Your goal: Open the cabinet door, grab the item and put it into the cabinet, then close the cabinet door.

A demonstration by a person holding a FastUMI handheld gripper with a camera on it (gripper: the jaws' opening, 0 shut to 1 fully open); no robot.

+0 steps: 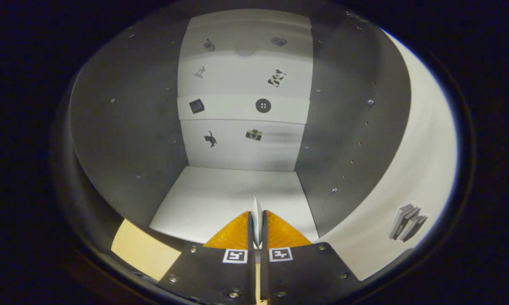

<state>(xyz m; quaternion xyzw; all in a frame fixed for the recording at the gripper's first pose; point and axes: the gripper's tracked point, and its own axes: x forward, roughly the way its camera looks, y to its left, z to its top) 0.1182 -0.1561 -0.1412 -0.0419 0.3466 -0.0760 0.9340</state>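
Gripper view. The tool [257,228] points straight into the open cabinet [123,127], fingers nearly pressed together, pinching a thin white item [257,214] that stands on edge between the tips. It looks like a flat card or sheet; too little shows to say which. Its top edge pokes up just past the fingertips, over the front part of the cabinet floor [220,199].

Cabinet interior: grey side walls, and a pale back wall [243,106] with small dark stickers, a cat [211,138], a camera [254,134] and a button [263,105] among them. The door [419,169] is swung wide on the right, its white inner face toward the camera, with a small picture of books [407,222] near its lower part. A tan strip of bench [140,250] shows below the cabinet's front edge, left of the tool.

Step in hand, as I judge it: door open, item gripped and carried to the mouth, placing under way. Whether the item's lower edge touches the floor I cannot tell.

Next move calls for lowering the item onto the floor, spreading the fingers, backing straight out clear of the side walls, then swinging the door shut.
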